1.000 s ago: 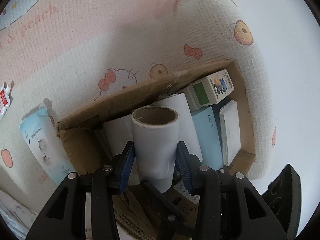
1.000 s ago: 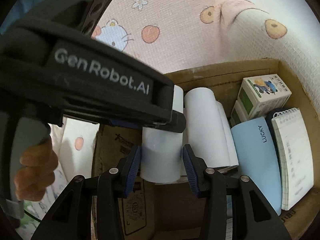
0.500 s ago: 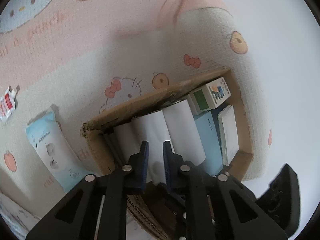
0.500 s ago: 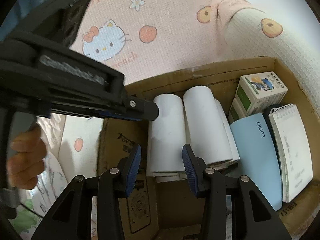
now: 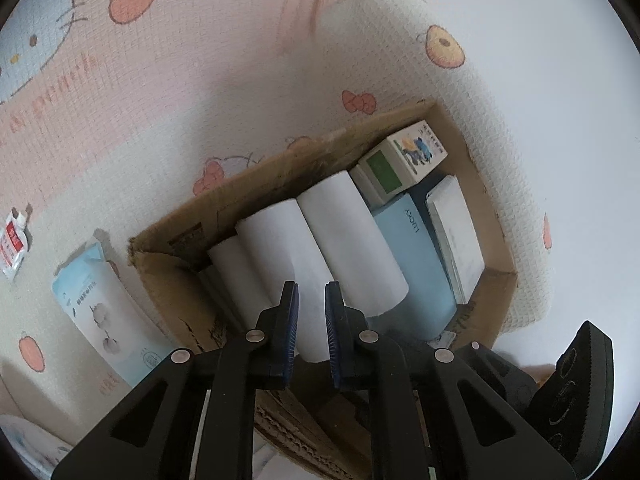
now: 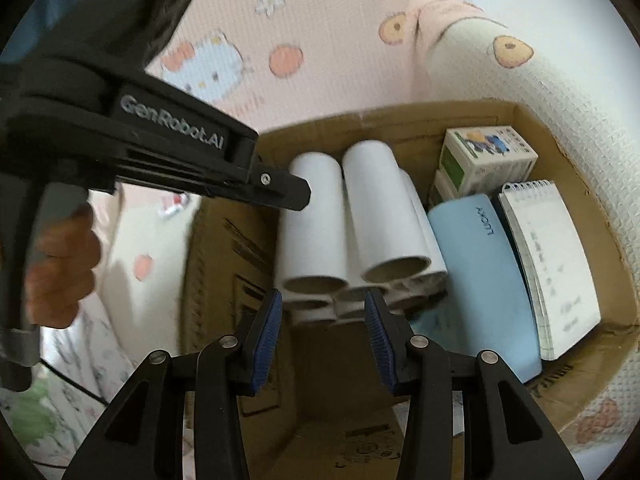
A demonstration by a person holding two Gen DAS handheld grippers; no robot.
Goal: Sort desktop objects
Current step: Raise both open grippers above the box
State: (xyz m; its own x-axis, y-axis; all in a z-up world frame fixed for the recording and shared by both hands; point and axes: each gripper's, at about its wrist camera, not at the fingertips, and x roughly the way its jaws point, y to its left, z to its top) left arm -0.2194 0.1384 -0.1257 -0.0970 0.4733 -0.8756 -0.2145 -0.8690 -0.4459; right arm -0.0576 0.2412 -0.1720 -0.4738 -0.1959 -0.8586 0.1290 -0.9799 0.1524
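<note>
The left claw is hanging over the cardboard box with its pads narrowed to a slim gap and nothing between them. Its jaws have just been closing, and they are closing on air, not on a roll. The right claw is standing half open, also empty, its blue pads framing the open ends of the white paper rolls without touching them.

Those rolls are lying stacked side by side in the left part of the box; beside them sit a light blue case marked LUCKY, a spiral notepad and a small printed carton at the far end.

My read: the roll step is finished and the next item is waiting outside. The likely one is the pale blue pouch lying on the cartoon-print mat just left of the box, with a small red sachet further out. To do it well, the left claw should be opening wide before descending and clearing the box wall as it goes.

Both claws are pointing steeply down into the box. A hand is gripping the left tool's handle, seen in the right view.
</note>
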